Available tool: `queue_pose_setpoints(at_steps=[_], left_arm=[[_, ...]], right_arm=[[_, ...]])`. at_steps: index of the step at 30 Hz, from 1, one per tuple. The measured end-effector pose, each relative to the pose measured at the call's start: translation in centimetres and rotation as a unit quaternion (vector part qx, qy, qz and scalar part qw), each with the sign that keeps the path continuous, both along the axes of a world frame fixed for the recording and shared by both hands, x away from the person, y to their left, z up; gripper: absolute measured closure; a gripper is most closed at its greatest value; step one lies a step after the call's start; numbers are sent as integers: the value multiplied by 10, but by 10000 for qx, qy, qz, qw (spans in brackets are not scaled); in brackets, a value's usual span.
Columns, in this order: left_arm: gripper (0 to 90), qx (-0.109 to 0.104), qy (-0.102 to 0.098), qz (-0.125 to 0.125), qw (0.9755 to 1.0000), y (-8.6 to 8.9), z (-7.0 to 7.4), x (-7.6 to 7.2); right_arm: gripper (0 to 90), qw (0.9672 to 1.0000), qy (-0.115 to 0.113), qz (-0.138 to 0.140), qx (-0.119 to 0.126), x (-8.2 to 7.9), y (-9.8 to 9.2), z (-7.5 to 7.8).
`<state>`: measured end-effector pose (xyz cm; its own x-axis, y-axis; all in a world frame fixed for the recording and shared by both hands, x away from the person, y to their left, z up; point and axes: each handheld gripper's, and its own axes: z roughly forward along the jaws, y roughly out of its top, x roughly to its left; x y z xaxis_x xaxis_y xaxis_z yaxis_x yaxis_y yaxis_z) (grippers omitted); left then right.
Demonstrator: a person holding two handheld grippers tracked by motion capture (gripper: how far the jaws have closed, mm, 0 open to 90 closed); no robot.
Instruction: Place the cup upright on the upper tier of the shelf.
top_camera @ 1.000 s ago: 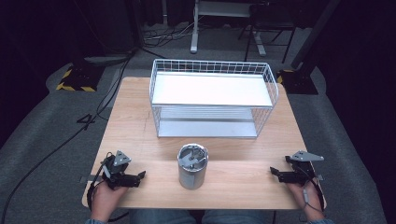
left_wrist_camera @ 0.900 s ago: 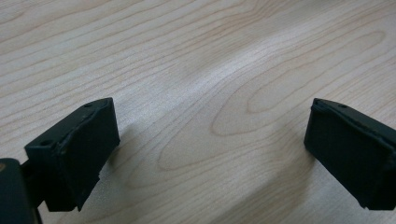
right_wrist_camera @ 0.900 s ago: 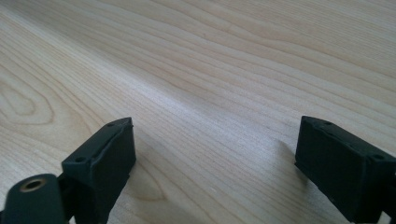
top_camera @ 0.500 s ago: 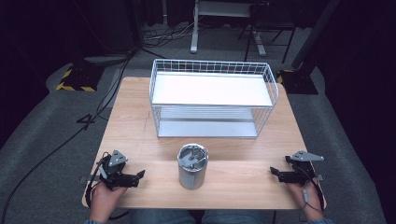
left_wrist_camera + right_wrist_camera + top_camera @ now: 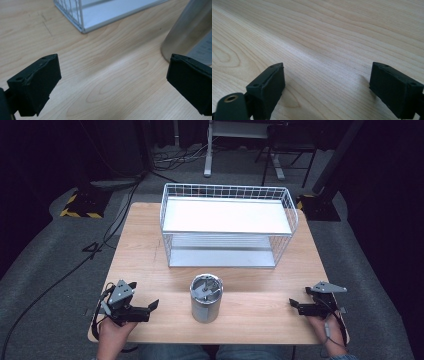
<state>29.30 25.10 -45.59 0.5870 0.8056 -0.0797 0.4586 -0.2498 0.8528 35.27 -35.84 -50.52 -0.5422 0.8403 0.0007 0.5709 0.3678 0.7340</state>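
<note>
A silver metal canister (image 5: 206,297) with a lidded top stands near the table's front edge, at the middle. Behind it sits a white wire two-tier rack (image 5: 227,225), nothing on its shelves. My left gripper (image 5: 150,307) rests at the front left, open, pointing toward the canister (image 5: 190,30), which is off to its right. At the front right my right gripper (image 5: 295,306) is open too, low over bare wood (image 5: 324,50). Nothing is between either pair of jaws.
The light wooden table (image 5: 145,255) has its front edge just under both hands. Beyond the table lie dark floor, cables (image 5: 75,270), a yellow-black striped base (image 5: 80,205) and stand legs (image 5: 207,150).
The left gripper has shifted slightly toward the front and turned a little; the right gripper and the canister have stayed put.
</note>
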Motion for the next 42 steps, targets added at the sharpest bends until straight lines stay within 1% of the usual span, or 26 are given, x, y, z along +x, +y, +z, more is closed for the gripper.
queue_pose_setpoints(at_steps=[3,5,8,9,11,18,19,21,28,29,30,31,34,37,40,41,42], left_arm=[[0,-169,-160,-89,9997,0,5,-3],[0,-219,-249,-117,9994,0,7,-5],[0,-350,-403,-183,9984,0,11,-8],[0,-402,-421,-208,9981,0,11,-9],[0,-440,-474,-250,9976,-1,13,-10],[0,-443,-514,-336,9971,-6,16,-12],[0,-536,-495,-400,9965,-8,17,-12],[0,-556,-499,-446,9962,-11,18,-12],[0,-558,-646,-650,9942,-25,28,-16],[0,-576,-668,-712,9935,-28,30,-17],[0,-584,-663,-736,9934,-30,31,-18],[0,-593,-688,-814,9925,-33,32,-18],[0,-786,-677,-991,9897,-38,35,-17],[0,-876,-713,-1135,9871,-44,38,-17],[0,-908,-732,-1237,9854,-51,40,-17],[0,-933,-723,-1293,9845,-55,40,-17],[0,-917,-723,-1335,9842,-57,41,-17]], right_arm=[[132,10000,-1,2,-2,0,0,0],[134,10000,-2,4,-4,0,0,0],[136,10000,-3,1,-3,0,0,0],[136,10000,-4,1,-3,0,0,0],[138,10000,-5,-3,-2,0,0,0],[141,10000,-16,-8,-1,0,0,0],[141,10000,-15,-8,-3,0,0,0],[141,10000,-16,-8,-4,0,0,0],[141,10000,-15,-6,0,0,0,0],[141,10000,-14,-6,-1,0,0,0],[141,10000,-11,-8,0,0,0,0],[141,10000,-15,-6,-1,0,0,0],[141,10000,-17,-9,-5,0,0,0],[141,10000,-16,-9,-5,0,0,0],[141,10000,-20,-54,-8,0,1,0],[141,10000,-20,-63,-9,0,1,0],[142,10000,-26,-67,1,0,2,0]])
